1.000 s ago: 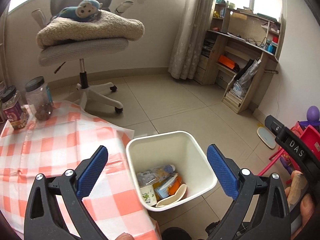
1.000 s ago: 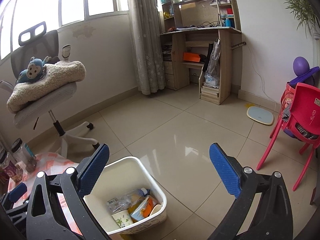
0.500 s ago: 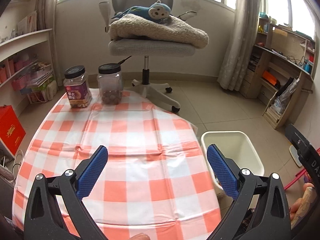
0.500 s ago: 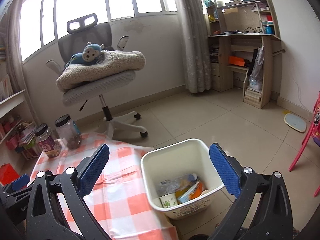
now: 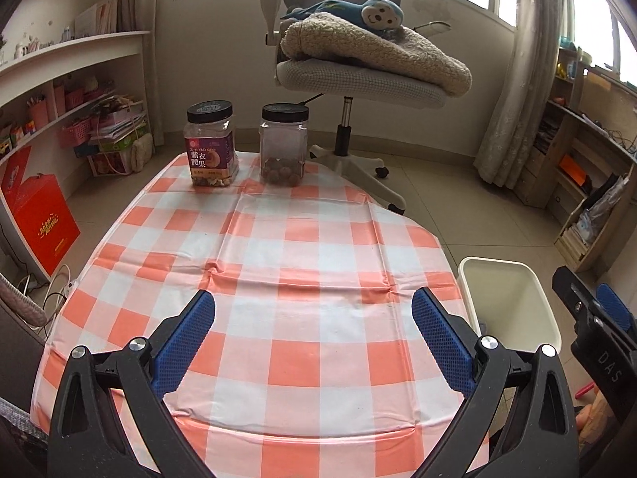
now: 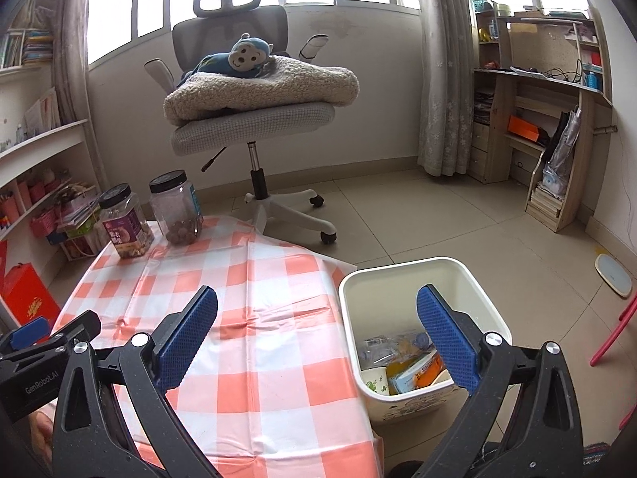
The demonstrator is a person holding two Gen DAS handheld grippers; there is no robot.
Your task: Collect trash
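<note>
A white trash bin (image 6: 469,290) stands on the floor at the table's right side and holds a paper cup, bottles and packets (image 6: 402,370). It also shows in the left wrist view (image 5: 513,310). My left gripper (image 5: 314,334) is open and empty above the orange-and-white checked tablecloth (image 5: 302,263). My right gripper (image 6: 318,330) is open and empty, over the table's right edge and the bin. No loose trash shows on the cloth.
Two black-lidded jars (image 5: 211,143) (image 5: 283,143) stand at the table's far edge. An office chair (image 6: 254,127) with a blanket and monkey plush stands behind. Shelves (image 5: 67,91) are at left, a desk (image 6: 545,119) at right, a red box (image 5: 40,223) on the floor.
Both grippers have swung left from the bin toward the table. The left view now faces the tablecloth and jars; the bin has shifted to its right edge. Both stayed open.
</note>
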